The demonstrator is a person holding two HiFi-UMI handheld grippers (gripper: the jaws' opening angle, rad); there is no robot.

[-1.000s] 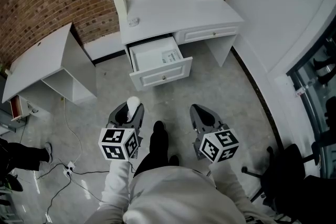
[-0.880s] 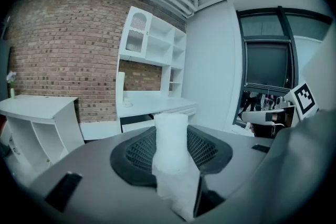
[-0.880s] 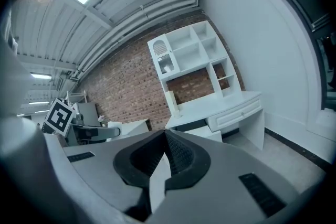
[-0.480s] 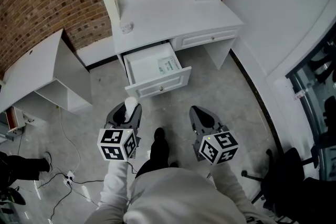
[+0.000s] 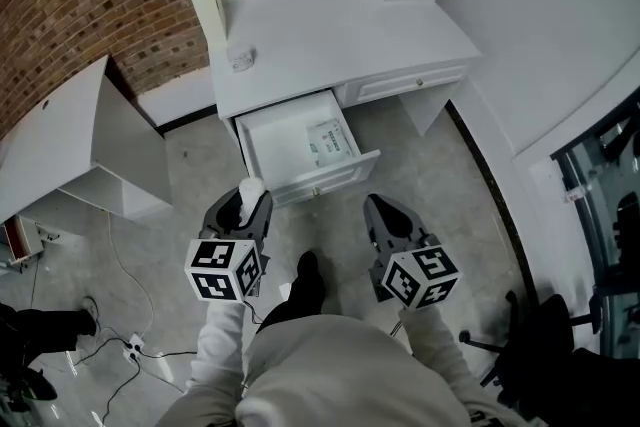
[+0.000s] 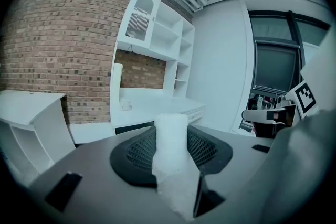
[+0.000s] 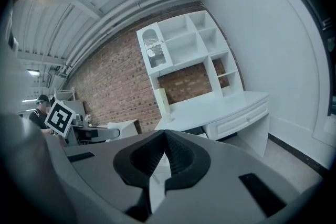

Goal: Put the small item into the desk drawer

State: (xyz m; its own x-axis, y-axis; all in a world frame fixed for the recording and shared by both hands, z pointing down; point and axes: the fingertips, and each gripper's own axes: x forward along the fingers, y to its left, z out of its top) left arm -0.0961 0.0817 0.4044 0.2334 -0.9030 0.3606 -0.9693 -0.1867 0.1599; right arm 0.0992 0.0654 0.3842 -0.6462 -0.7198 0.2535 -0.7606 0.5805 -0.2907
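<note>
Up and slightly right of my left gripper (image 5: pixel 245 210) in the frame lies the open drawer (image 5: pixel 278 139), near; this gripper clamps the white small item (image 5: pixel 251 189), upright between its jaws; my right gripper (image 5: pixel 385 223) is closed, empty.

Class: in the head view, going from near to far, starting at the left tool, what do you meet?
Left tool gripping a white item → open drawer → small object on the desk top → brick wall.
</note>
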